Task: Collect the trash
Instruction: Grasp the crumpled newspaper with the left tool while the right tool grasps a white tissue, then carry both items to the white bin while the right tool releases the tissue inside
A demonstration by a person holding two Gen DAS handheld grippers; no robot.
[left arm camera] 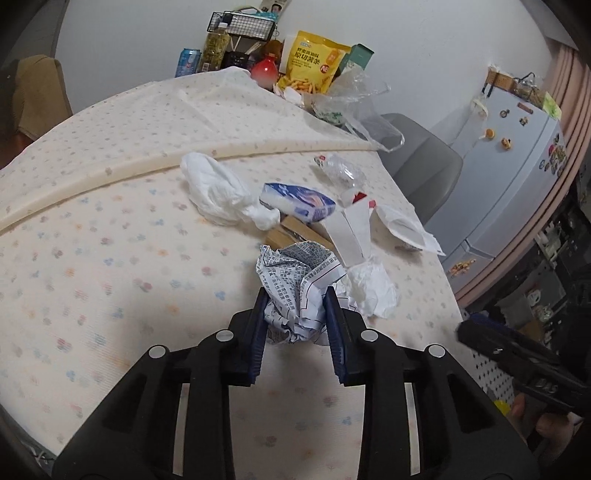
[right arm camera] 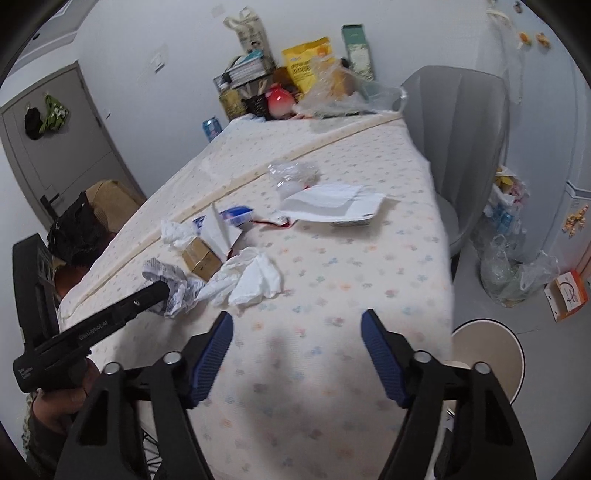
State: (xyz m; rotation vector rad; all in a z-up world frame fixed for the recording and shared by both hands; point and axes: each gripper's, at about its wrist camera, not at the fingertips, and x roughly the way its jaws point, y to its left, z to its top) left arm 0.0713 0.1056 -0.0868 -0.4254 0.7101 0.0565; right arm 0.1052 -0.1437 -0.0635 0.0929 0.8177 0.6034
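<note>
My left gripper [left arm camera: 297, 295] is shut on a crumpled printed paper ball [left arm camera: 299, 284], which also shows in the right wrist view [right arm camera: 177, 284]. Beyond it on the tablecloth lies trash: white tissues [left arm camera: 373, 288], a white plastic bag [left arm camera: 218, 188], a blue and white wrapper [left arm camera: 299, 201], a brown box [left arm camera: 295, 230], folded white card [left arm camera: 352, 232], a clear crushed bottle [left arm camera: 340, 170] and a white envelope [left arm camera: 406, 227]. My right gripper [right arm camera: 297, 325] is open and empty above the table's near end, right of the tissues [right arm camera: 255, 277].
Snacks, bottles, a can and a wire basket [left arm camera: 240, 26] crowd the table's far end. A grey chair [right arm camera: 458, 122] stands at the right side. A fridge [left arm camera: 517, 155], a plastic bag of rubbish [right arm camera: 509, 266] and a round stool [right arm camera: 487, 354] are on the right.
</note>
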